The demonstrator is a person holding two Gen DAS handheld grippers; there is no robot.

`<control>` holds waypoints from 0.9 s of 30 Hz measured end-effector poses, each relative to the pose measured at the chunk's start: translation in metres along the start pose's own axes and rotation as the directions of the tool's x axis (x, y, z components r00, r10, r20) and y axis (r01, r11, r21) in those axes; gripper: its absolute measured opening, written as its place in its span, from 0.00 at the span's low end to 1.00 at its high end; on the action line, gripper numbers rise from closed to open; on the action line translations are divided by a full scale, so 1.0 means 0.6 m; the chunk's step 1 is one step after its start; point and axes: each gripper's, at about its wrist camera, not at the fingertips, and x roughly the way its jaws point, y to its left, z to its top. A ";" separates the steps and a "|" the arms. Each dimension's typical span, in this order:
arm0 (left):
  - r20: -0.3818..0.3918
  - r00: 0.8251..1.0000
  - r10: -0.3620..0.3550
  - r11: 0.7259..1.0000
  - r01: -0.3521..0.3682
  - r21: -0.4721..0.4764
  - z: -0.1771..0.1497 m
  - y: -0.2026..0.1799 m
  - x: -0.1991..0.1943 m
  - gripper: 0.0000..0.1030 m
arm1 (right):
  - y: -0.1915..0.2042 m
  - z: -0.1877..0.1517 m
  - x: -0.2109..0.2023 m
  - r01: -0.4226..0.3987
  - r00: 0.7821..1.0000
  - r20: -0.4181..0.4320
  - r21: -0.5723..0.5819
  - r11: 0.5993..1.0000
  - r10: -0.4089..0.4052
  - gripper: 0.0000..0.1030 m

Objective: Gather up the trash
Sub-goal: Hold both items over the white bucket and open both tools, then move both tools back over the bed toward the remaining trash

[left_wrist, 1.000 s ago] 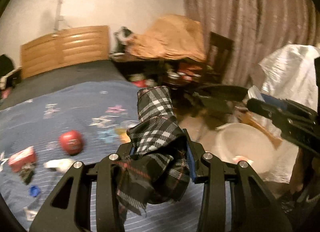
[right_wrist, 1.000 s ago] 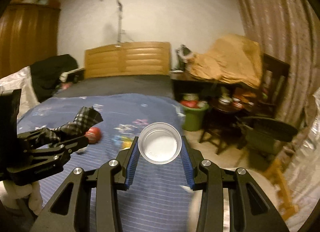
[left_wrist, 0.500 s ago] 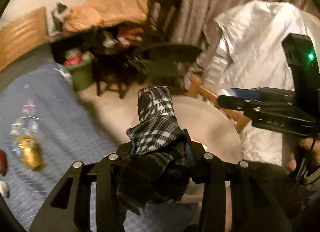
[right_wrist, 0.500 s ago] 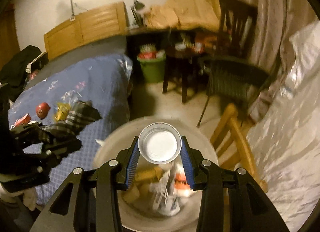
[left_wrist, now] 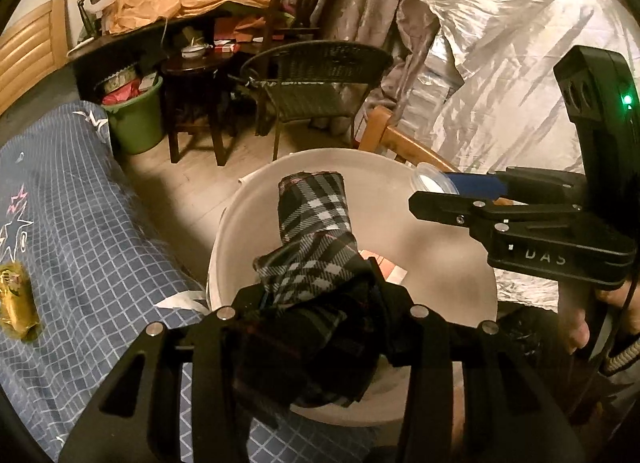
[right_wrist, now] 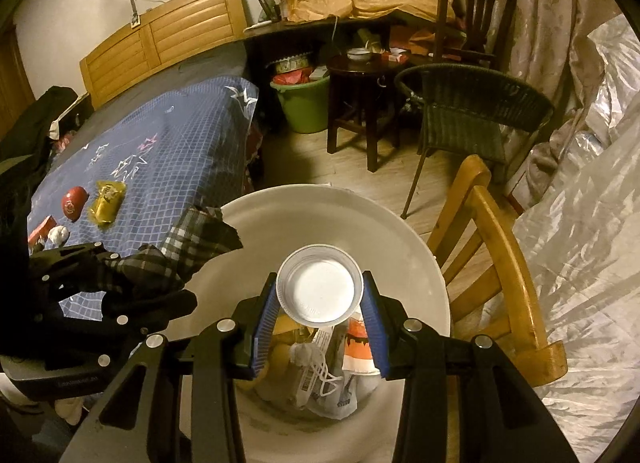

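The white bin (right_wrist: 400,247) stands on the floor just off the bed's (right_wrist: 168,143) near corner, and both loads are held over its open mouth. The right gripper (right_wrist: 319,299) is clamped by its blue pads on a small clear plastic cup (right_wrist: 318,289), whose round mouth faces the camera, so its axis runs along the fingers and slants down into the bin. Directly beneath it, on the bin's bottom, crumpled wrappers and paper (right_wrist: 328,375) are seen. The left gripper (left_wrist: 316,295) is closed narrowly on a bundle of plaid cloth (left_wrist: 312,223), which juts forward past the fingertips with its long axis along the fingers; its free end lies over the bin's middle, the held part nearer the rim on the bed's side. In the left view the cup is seen at the far-right rim (only just inside it, as far as can be judged). A release is therefore judged safer for the cloth than for the cup. A gold packet (right_wrist: 106,201) and a red ball (right_wrist: 75,203) are left on the bed.
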 end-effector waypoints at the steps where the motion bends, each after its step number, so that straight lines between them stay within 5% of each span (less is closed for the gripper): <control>1: 0.000 1.000 0.001 1.000 -0.001 -0.001 0.000 0.001 -0.001 0.41 | 0.003 -0.003 0.000 0.001 1.000 0.001 0.001 1.000 -0.001 0.40; 3: -0.002 1.000 0.012 1.000 -0.012 -0.001 0.002 0.002 -0.001 0.47 | 0.007 -0.004 -0.004 0.002 1.000 0.002 0.005 1.000 -0.002 0.41; 6: 0.008 1.000 0.029 1.000 -0.029 -0.006 0.004 0.005 -0.006 0.58 | 0.008 -0.008 -0.011 0.001 1.000 0.018 0.020 1.000 -0.001 0.55; 18: 0.061 0.997 0.049 0.998 -0.046 -0.041 -0.014 0.035 -0.066 0.61 | 0.032 -0.010 -0.073 -0.003 0.992 0.125 0.019 1.000 0.001 0.58; 27: 0.056 0.990 0.133 0.985 -0.126 -0.113 -0.148 0.158 -0.168 0.61 | 0.216 -0.059 -0.140 -0.105 0.938 0.313 -0.152 0.983 0.149 0.73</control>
